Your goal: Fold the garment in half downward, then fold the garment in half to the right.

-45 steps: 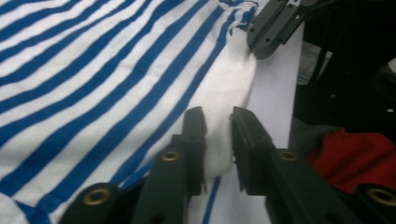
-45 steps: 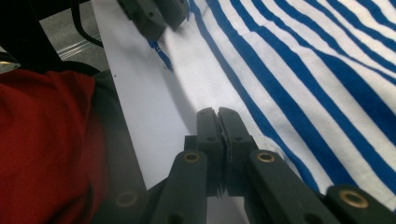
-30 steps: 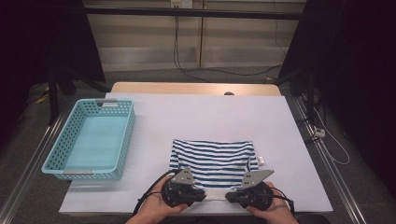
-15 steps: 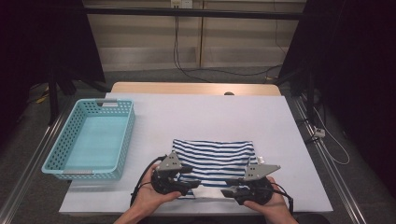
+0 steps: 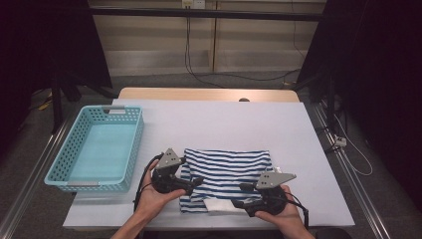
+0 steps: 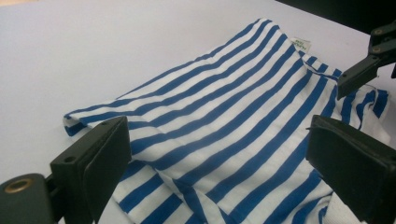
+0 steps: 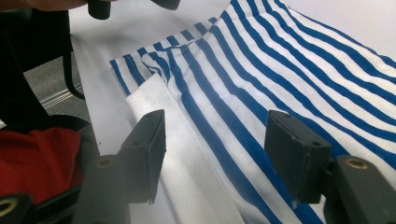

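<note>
On the white bench [image 5: 298, 134], beside an empty blue basket [image 5: 130, 149], a folded striped cloth [image 5: 234, 167] lies near the front edge, flanked by the open left gripper [image 5: 196, 181] and open right gripper [image 5: 238, 203]; folding seems under way, and gripping the near hem is judged next.

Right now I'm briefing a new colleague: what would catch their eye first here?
The blue-striped cloth, lying folded near the table's front edge. Both open grippers, left and right, sit at its near corners. A turquoise basket stands to the left.
</note>
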Available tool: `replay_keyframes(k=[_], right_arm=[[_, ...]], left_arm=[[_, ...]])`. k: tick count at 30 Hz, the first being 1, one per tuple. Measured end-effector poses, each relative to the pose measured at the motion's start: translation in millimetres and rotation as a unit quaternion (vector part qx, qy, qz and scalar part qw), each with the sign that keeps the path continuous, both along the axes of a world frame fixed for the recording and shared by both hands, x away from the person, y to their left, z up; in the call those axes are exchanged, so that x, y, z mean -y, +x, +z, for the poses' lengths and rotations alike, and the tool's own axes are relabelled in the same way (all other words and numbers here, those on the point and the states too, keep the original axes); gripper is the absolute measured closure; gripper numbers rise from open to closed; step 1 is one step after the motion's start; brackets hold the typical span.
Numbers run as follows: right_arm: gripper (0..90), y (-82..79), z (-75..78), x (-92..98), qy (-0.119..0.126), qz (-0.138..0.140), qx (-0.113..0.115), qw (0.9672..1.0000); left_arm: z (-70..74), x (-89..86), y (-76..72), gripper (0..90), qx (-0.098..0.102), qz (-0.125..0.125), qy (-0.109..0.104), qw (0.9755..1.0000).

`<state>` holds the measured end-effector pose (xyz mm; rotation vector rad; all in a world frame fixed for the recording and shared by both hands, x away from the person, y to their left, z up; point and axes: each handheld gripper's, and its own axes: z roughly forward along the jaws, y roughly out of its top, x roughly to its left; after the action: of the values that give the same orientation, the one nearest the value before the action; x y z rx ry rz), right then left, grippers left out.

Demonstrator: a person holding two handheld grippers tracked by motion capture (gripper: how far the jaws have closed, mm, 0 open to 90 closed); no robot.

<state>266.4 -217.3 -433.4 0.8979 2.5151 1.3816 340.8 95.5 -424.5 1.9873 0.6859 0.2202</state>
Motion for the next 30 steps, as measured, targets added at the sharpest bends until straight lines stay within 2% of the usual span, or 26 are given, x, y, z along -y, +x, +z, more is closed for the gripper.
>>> replay_keyframes(k=[3, 4, 8, 9, 11, 16, 19, 21, 23, 26, 28, 30], right_arm=[[39.1, 1.7, 0.1, -5.9, -0.003, 0.006, 0.001, 1.0000], [39.2, 1.9, 0.8, -8.4, -0.004, 0.009, 0.002, 0.9999], [39.8, 4.1, 2.7, -18.2, -0.001, 0.023, 0.003, 0.9997], [39.7, 4.8, 2.5, -20.5, 0.001, 0.025, 0.001, 0.9997], [39.8, 7.7, 2.1, -27.2, 0.000, 0.032, -0.003, 0.9995], [40.3, 12.1, 2.8, -42.9, 0.010, 0.043, -0.008, 0.9990], [40.8, 11.6, 2.8, -51.8, 0.009, 0.056, -0.009, 0.9983], [41.1, 10.6, 2.4, -55.7, 0.005, 0.058, -0.010, 0.9982], [43.2, 9.9, 2.6, -60.4, 0.005, 0.066, -0.012, 0.9977], [43.9, 13.6, 4.7, -66.9, 0.001, 0.074, -0.012, 0.9972], [43.7, 16.2, 6.0, -71.6, -0.001, 0.084, -0.009, 0.9964], [44.1, 18.0, 6.9, -79.2, -0.004, 0.089, -0.014, 0.9959]], left_arm=[[2.4, -3.7, 3.7, 10.4, 0.003, -0.011, 0.001, 0.9999], [3.8, -4.1, 5.2, 8.7, 0.005, -0.008, 0.008, 0.9999], [5.0, -4.6, 12.0, 6.2, 0.010, 0.010, -0.001, 0.9999], [4.8, -5.5, 13.8, 5.8, 0.011, 0.016, 0.008, 0.9998], [2.0, -7.2, 18.0, 9.0, -0.001, 0.018, 0.006, 0.9998], [0.9, -11.1, 23.2, 6.2, -0.002, 0.027, 0.004, 0.9996], [1.0, -9.7, 27.7, 4.8, 0.011, 0.045, 0.013, 0.9989], [0.4, -8.9, 32.4, 4.7, 0.012, 0.053, 0.009, 0.9985], [0.0, -8.4, 37.6, 5.1, -0.005, 0.050, -0.004, 0.9987], [1.1, -5.2, 46.5, 5.2, 0.002, 0.057, 0.001, 0.9983], [2.3, -3.9, 52.6, 5.3, 0.001, 0.052, -0.005, 0.9986], [0.5, -1.7, 54.6, 5.5, 0.007, 0.060, -0.013, 0.9981]])
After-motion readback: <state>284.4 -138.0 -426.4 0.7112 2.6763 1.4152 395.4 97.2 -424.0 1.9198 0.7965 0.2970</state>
